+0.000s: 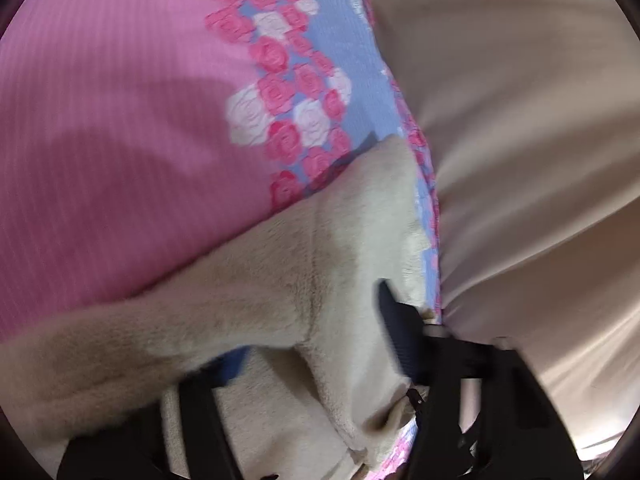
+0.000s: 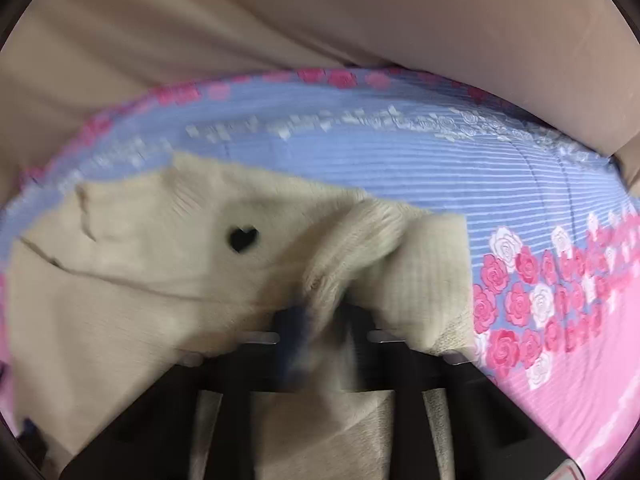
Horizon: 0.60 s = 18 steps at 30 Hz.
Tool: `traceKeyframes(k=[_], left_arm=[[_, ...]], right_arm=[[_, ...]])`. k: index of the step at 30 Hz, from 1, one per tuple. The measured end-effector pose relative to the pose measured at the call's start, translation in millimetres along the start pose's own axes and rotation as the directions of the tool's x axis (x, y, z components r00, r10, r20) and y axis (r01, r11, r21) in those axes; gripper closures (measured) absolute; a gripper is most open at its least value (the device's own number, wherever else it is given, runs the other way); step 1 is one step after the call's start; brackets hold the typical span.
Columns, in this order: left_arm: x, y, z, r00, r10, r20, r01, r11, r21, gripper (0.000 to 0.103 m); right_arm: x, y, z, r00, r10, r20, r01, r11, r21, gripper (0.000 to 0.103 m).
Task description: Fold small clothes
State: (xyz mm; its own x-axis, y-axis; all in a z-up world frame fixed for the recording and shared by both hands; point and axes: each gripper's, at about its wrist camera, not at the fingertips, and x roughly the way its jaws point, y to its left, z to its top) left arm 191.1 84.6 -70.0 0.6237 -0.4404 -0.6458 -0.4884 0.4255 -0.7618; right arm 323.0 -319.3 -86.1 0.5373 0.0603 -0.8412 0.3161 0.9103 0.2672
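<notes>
The left gripper [image 1: 312, 364] is built of black struts with dark ribbed pads; small screws are seen at five o'clock. The right gripper [image 2: 316, 320] is black too, with clear tabs.

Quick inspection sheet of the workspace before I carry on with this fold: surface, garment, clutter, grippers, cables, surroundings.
Surface: bedspread, pink and blue stripes with a rose print, lying fairly flat.
Job's things: cream garment with a small black heart, partly bunched.
Clutter: nothing seen.
Grippers: left gripper has cream fabric between its fingers; the picture is too blurred to tell a firm grip. Right gripper is shut on a raised fold of the garment.
Cables: nothing seen.
Surroundings: beige cloth beyond the bedspread's far edge.
</notes>
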Motion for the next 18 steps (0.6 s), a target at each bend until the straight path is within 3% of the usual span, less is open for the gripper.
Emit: traceKeyframes(k=[1, 3, 4, 5, 6, 7, 8, 9, 10, 11, 13, 15, 16, 17, 18], left_arm=[[-7.2, -1.1, 5.2, 0.999, -0.041, 0.009, 0.041, 0.999, -0.005, 0.064], [-22.1, -0.4, 18.1, 0.995, -0.097, 0.027, 0.097, 0.995, -0.018, 0.067], [-30.0, 3.6, 26.0, 0.994, -0.099, 0.052, 0.1, 0.995, -0.028, 0.067], [-33.9, 8.6, 32.1, 0.994, -0.08, 0.071, 0.083, 0.996, -0.036, 0.067], [-34.0, 15.7, 38.1, 0.995, -0.059, 0.076, 0.063, 0.997, -0.049, 0.067], [-28.2, 27.3, 44.0, 0.998, -0.035, 0.057, 0.039, 0.996, -0.075, 0.067], [-23.7, 35.0, 45.8, 0.999, -0.001, 0.046, 0.005, 0.996, -0.091, 0.067], [-19.8, 40.7, 46.1, 0.999, 0.027, 0.041, -0.023, 0.996, -0.09, 0.067], [-16.4, 44.3, 44.8, 0.998, 0.043, 0.038, -0.04, 0.996, -0.075, 0.068], [-15.2, 43.5, 41.9, 0.998, 0.041, 0.044, -0.039, 0.998, -0.045, 0.068], [-16.4, 33.9, 35.8, 0.997, 0.055, 0.049, -0.055, 0.998, 0.017, 0.063], [-16.5, 27.2, 31.8, 0.997, 0.056, 0.052, -0.058, 0.997, 0.044, 0.052], [-17.3, 26.1, 30.3, 0.997, 0.052, 0.054, -0.054, 0.998, 0.039, 0.049], [-17.2, 25.8, 30.0, 0.997, 0.046, 0.056, -0.047, 0.998, 0.03, 0.043], [-18.7, 26.8, 29.7, 0.997, 0.041, 0.058, -0.043, 0.999, 0.021, 0.041]], right_arm=[[-17.0, -5.1, -1.2, 0.99, 0.131, 0.053, -0.133, 0.991, 0.036, 0.093], [-67.6, -21.3, -3.3, 0.913, 0.361, 0.192, -0.374, 0.927, 0.031, 0.093], [-83.7, -32.8, -8.2, 0.878, 0.422, 0.226, -0.44, 0.898, 0.031, 0.093], [-90.2, -49.8, -16.9, 0.86, 0.456, 0.227, -0.48, 0.875, 0.063, 0.092], [-85.0, -65.1, -26.6, 0.858, 0.473, 0.201, -0.499, 0.861, 0.103, 0.091], [-68.5, -85.2, -43.3, 0.88, 0.451, 0.149, -0.471, 0.869, 0.152, 0.09], [-50.7, -99.0, -59.1, 0.926, 0.369, 0.085, -0.379, 0.909, 0.176, 0.088], [-34.1, -109.8, -71.4, 0.952, 0.306, 0.018, -0.304, 0.934, 0.19, 0.085], [-18.1, -121.7, -85.2, 0.961, 0.271, -0.054, -0.254, 0.943, 0.216, 0.086], [-13.2, -135.2, -98.3, 0.949, 0.312, -0.054, -0.288, 0.921, 0.261, 0.103], [-24.3, -149.1, -105.7, 0.929, 0.371, -0.004, -0.35, 0.878, 0.327, 0.099], [-31.7, -153.5, -102.7, 0.914, 0.404, 0.032, -0.389, 0.852, 0.35, 0.081], [-32.9, -153.3, -99.0, 0.905, 0.424, 0.042, -0.41, 0.84, 0.355, 0.064], [-32.8, -151.0, -94.0, 0.899, 0.435, 0.041, -0.42, 0.834, 0.358, 0.054], [-31.7, -147.0, -88.6, 0.899, 0.436, 0.036, -0.419, 0.834, 0.36, 0.052]])
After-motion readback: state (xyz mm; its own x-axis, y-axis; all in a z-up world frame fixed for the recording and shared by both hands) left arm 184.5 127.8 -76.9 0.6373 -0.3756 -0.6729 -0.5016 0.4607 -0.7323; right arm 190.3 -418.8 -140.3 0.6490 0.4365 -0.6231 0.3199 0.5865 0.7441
